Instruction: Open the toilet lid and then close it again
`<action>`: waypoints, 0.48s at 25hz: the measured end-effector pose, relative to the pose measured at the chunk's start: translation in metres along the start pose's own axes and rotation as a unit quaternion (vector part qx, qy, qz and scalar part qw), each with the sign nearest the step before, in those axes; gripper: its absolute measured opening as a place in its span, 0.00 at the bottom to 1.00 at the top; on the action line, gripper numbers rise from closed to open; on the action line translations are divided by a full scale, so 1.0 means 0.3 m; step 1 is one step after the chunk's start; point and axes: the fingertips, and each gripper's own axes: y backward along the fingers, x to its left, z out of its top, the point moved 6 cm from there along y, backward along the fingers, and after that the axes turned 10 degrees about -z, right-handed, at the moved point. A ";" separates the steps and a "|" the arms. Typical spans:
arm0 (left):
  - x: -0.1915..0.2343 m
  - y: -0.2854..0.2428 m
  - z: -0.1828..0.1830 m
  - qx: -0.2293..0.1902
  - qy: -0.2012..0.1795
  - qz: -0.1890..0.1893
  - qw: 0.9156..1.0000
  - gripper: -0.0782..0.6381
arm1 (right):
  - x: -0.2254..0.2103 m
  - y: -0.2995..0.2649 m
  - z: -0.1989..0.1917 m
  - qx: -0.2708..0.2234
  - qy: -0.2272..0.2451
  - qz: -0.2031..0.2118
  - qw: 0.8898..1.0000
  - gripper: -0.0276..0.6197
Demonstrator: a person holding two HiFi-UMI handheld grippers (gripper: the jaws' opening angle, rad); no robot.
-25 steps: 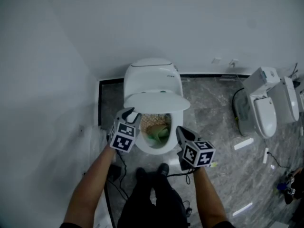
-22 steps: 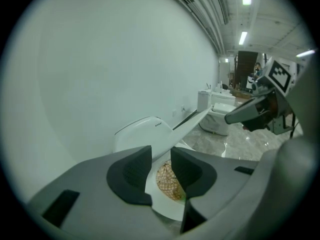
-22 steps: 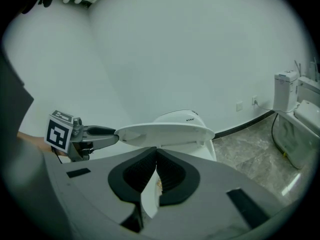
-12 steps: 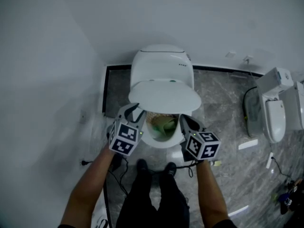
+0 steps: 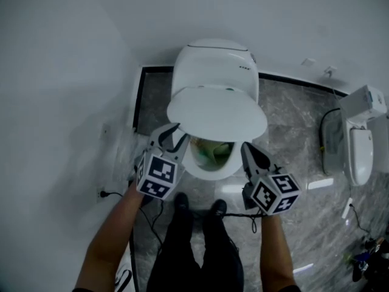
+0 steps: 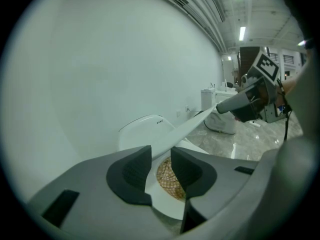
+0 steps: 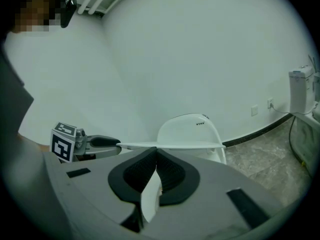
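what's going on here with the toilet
A person stands over a toilet with a tool in each hand. The left tool is clamped on the left edge of the toilet lid, which hangs roughly halfway down over the bowl. The right tool is shut with nothing in it, close under the lid's right edge. Whether it touches the lid is unclear.

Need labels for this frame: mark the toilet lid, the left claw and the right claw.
toilet lid (image 5: 217, 113), head view, middle of its top face.
left claw (image 5: 172, 140), head view, midway between its fingertips.
right claw (image 5: 248, 148), head view, midway between its fingertips.
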 end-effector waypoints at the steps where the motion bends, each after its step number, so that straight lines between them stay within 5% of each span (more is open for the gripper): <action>1: -0.004 0.001 -0.007 0.000 -0.001 0.001 1.000 0.27 | 0.005 0.008 0.002 -0.002 0.001 0.007 1.000 0.06; 6: -0.024 0.011 -0.039 -0.002 -0.014 0.013 1.000 0.27 | 0.020 0.025 0.025 -0.015 0.009 0.020 1.000 0.06; 12: -0.033 0.066 -0.037 -0.038 0.028 0.017 0.999 0.27 | 0.019 -0.034 0.058 -0.006 0.029 0.014 0.999 0.06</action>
